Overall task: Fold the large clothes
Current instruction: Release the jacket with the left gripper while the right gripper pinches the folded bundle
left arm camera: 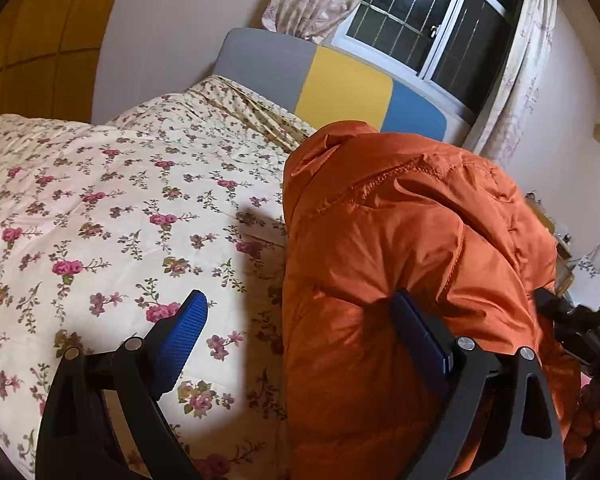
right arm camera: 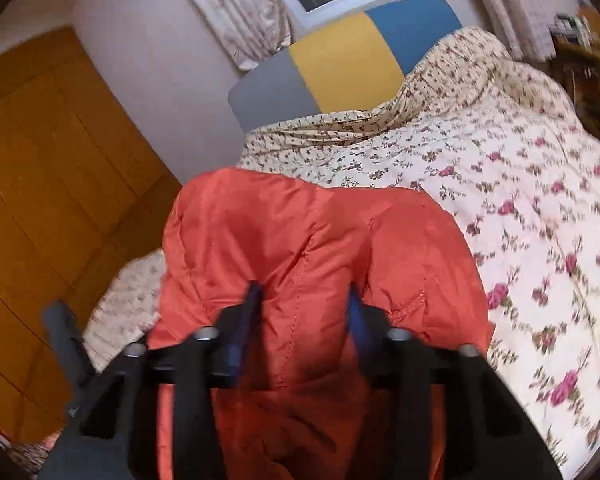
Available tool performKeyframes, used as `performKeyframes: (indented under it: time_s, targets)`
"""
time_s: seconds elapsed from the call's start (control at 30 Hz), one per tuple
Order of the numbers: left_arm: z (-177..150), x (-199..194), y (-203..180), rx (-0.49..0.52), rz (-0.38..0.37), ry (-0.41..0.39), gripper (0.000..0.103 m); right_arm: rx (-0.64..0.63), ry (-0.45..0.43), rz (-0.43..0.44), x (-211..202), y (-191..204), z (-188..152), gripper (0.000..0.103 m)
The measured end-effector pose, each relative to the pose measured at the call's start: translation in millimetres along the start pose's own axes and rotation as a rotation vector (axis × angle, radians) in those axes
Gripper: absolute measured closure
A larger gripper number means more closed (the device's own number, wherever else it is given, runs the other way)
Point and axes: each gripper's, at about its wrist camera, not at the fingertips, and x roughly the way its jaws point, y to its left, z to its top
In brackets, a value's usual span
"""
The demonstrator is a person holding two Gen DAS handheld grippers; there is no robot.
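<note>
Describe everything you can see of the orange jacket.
The orange jacket is puffy, of shiny quilted fabric with stitched seams. It is bunched and raised above the floral bedcover, not spread flat. The right gripper has a fold of it between its blue pads. One pad of the open left gripper lies against its side.

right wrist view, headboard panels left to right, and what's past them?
Grey panel → yellow panel → blue panel → heaped floral quilt, which overlaps the blue panel's right edge.
</note>
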Motion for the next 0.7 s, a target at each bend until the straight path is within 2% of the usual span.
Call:
performKeyframes:
  time_s: [0.1,0.23,0.27,0.37,0.5,0.7]
  targets:
    - [3,0,-10,0.015,-0.005,0.011,0.012,-0.056,-0.057,-0.069,-16,10,1,0.088]
    - [6,2,-35,0.063,-0.038,0.038,0.012,-0.075,-0.132,-0.127,-44,7,1,0.09]
    - [7,3,-46,0.101,-0.026,0.046,0.012,-0.061,-0.138,-0.133,-48,0,1,0.09]
    - [7,6,-78,0.212,0.005,0.063,0.012,-0.005,-0.116,-0.172,-47,-27,-5,0.09]
    - [5,20,-112,0.335,0.056,0.092,0.012,0.136,-0.074,-0.16,-32,-73,-16,0.088]
    - [-3,38,-127,0.411,0.112,0.1,0.01,0.173,-0.066,-0.177,-19,-98,-27,0.081]
